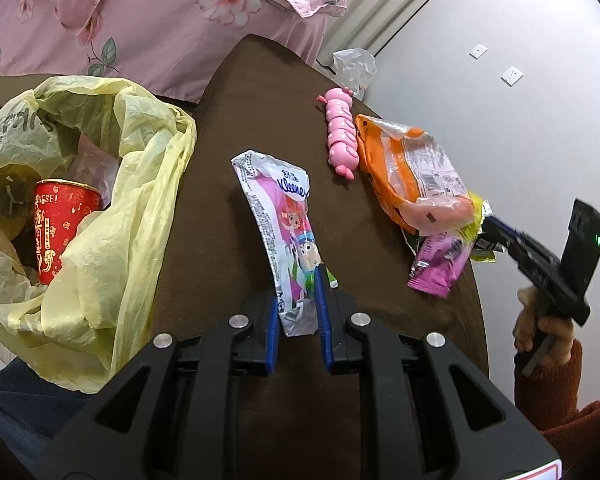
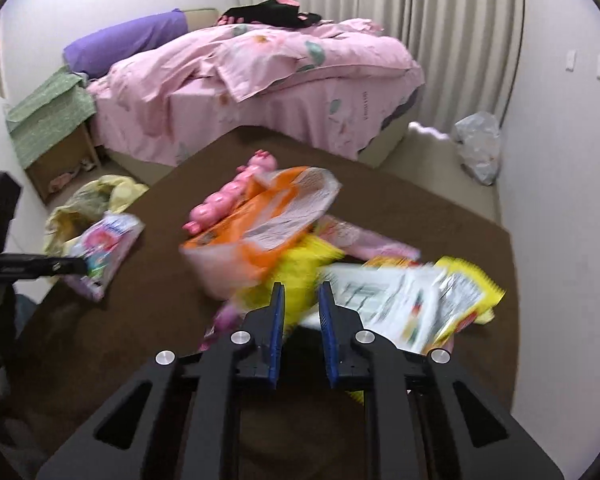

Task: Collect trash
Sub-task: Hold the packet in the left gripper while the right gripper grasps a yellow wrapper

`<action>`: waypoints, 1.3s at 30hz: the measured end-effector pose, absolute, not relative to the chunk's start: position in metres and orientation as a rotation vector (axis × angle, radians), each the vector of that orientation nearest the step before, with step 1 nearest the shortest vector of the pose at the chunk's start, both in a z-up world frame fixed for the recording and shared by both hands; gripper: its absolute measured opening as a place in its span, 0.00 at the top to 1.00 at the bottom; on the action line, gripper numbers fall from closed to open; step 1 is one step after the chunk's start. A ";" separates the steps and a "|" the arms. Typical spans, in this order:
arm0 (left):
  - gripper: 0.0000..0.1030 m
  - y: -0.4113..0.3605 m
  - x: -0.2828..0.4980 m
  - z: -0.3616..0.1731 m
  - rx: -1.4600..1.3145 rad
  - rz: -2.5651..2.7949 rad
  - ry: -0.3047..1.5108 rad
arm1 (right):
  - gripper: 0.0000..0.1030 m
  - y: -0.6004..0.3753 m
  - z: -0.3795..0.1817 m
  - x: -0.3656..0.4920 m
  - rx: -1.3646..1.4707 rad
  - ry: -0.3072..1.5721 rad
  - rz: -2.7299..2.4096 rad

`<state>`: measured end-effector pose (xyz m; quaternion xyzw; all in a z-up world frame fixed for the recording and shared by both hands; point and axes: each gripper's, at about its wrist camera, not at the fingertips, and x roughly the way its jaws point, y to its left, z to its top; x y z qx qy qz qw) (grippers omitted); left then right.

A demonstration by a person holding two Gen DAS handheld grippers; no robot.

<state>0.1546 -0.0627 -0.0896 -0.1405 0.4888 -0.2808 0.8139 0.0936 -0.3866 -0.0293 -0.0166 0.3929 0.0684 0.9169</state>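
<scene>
Trash is partly bagged: I am holding the white-and-pink Kleenex tissue wrapper (image 1: 288, 240) pinched in my left gripper (image 1: 298, 292) at centre frame beside the yellow plastic bag (image 1: 112, 208) at left containing a red paper cup (image 1: 60, 228), while my right gripper (image 2: 302, 300), part-open and seemingly empty, is nosing into remaining orange (image 2: 260, 224) and yellow wrappers (image 2: 460, 292).

Left gripper (image 1: 298, 304) fingers pinch tissue pack (image 1: 282, 216); yellow bag (image 1: 100, 208) left, holding red cup (image 1: 60, 228).
</scene>
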 end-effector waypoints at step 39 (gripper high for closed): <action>0.68 -0.059 0.141 -0.079 -0.216 -0.550 1.035 | 0.92 -0.402 -0.040 0.023 0.307 0.738 0.228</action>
